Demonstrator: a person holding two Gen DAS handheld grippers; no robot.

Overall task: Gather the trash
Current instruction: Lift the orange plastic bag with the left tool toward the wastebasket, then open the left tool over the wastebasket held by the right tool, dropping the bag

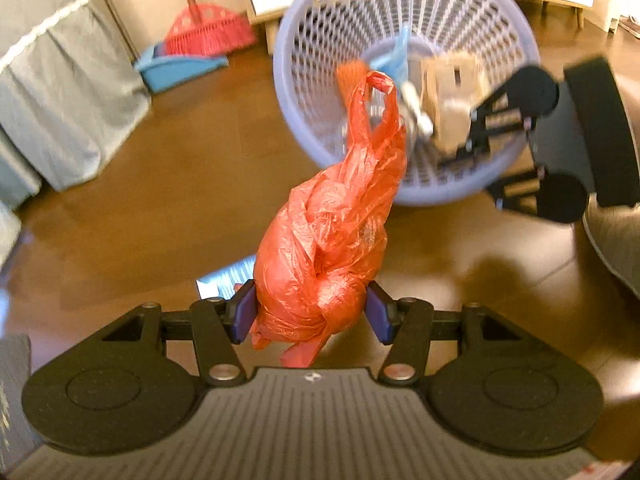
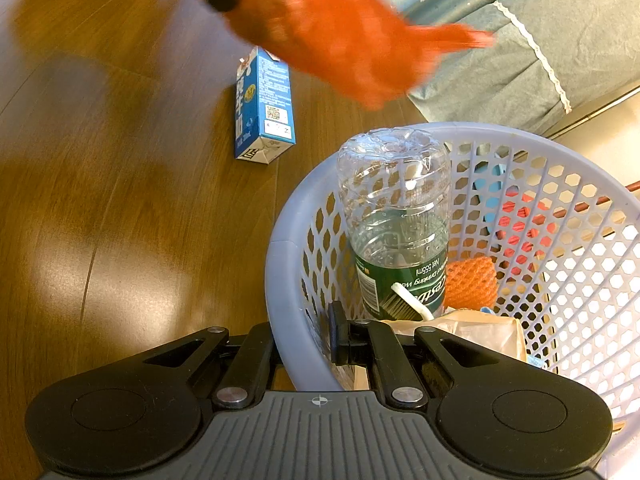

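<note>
Between the blue pads of the left claw (image 1: 311, 312) sits a crumpled red plastic bag (image 1: 328, 236), clenched at its knotted lower end, with its handles pointing toward a lavender mesh basket (image 1: 320, 12). From the left wrist view the basket appears tipped, its mouth facing the camera. The bag is held above the brown wooden floor (image 1: 180, 184), outside the basket and near its rim.

The right claw (image 2: 304, 336) is clamped on the basket rim (image 2: 280, 280), one finger outside the wall and one inside.

Inside the basket:
- a clear plastic bottle (image 2: 396, 216) with a green label, bottom end up;
- an orange foam net (image 2: 472, 282) beside the bottle;
- a beige paper item (image 2: 480, 334) near the right claw;
- a small white-handled brush against the bottle label.

On the floor beyond the basket lies a blue carton (image 2: 264, 108). A grey bed skirt (image 1: 68, 96) hangs at the left of the left wrist view, with a red broom (image 1: 208, 28) and a blue dustpan (image 1: 180, 70) beside it.
</note>
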